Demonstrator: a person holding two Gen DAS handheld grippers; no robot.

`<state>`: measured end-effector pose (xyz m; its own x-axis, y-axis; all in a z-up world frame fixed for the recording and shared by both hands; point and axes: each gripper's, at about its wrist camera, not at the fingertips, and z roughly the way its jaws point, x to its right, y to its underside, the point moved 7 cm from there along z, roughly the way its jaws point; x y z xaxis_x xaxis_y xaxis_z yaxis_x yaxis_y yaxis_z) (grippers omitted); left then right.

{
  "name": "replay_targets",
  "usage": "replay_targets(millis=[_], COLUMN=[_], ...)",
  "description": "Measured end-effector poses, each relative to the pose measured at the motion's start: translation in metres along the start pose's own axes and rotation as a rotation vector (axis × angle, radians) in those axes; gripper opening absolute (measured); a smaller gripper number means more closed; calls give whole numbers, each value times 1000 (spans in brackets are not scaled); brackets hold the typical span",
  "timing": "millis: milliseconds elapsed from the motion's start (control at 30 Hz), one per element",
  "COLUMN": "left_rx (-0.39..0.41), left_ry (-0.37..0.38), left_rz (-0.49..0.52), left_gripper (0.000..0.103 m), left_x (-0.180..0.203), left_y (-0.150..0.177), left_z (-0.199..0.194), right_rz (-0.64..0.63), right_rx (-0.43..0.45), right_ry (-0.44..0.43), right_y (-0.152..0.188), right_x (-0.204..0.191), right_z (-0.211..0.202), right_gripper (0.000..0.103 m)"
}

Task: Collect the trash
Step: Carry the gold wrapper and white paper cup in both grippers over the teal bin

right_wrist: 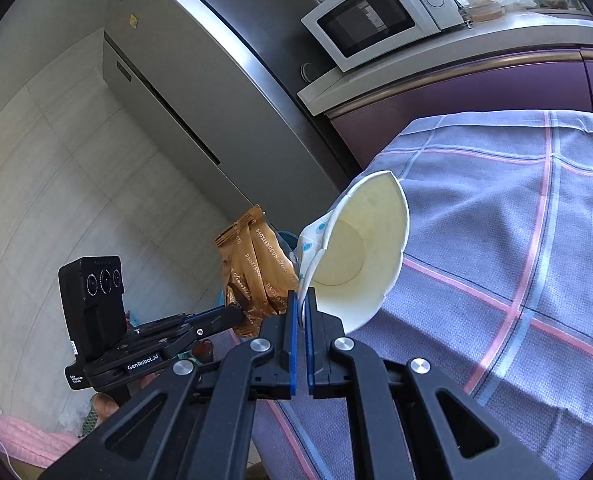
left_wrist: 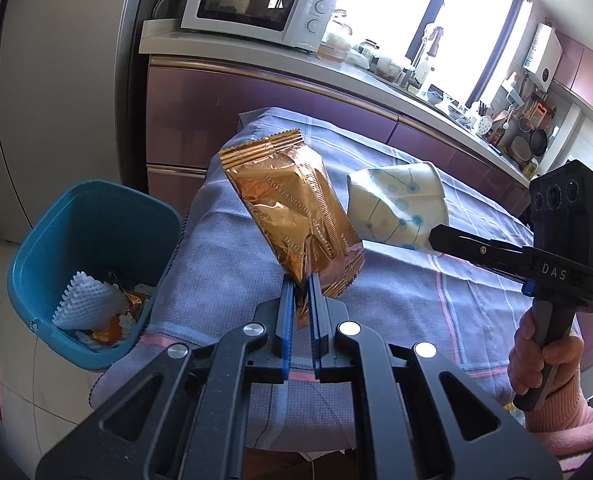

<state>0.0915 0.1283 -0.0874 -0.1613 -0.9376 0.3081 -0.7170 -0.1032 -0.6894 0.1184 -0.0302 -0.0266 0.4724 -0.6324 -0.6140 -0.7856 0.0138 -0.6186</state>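
Now the left gripper [left_wrist: 301, 280] pinches a wrapper [left_wrist: 292, 208], the right gripper [right_wrist: 303, 296] a crushed cup [right_wrist: 360, 256]; both thin grips may slip before the bin [left_wrist: 92, 216].

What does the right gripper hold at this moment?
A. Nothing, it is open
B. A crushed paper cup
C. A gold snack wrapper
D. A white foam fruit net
B: in the right wrist view, the right gripper is shut on the rim of the crushed paper cup, while the gold snack wrapper is in the left gripper.
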Motion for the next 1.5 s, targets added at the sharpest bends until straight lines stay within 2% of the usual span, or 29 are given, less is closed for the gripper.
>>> replay_targets(millis=[1500], left_rx=[74], left_ry=[-117], left_rz=[-135], left_gripper=[8], left_x=[-80], left_y=[-1], left_z=[-39], right_rz=[-96], right_rx=[-124], right_ry=[-75], right_y=[-5], right_x=[-51], right_z=[67], right_gripper=[3])
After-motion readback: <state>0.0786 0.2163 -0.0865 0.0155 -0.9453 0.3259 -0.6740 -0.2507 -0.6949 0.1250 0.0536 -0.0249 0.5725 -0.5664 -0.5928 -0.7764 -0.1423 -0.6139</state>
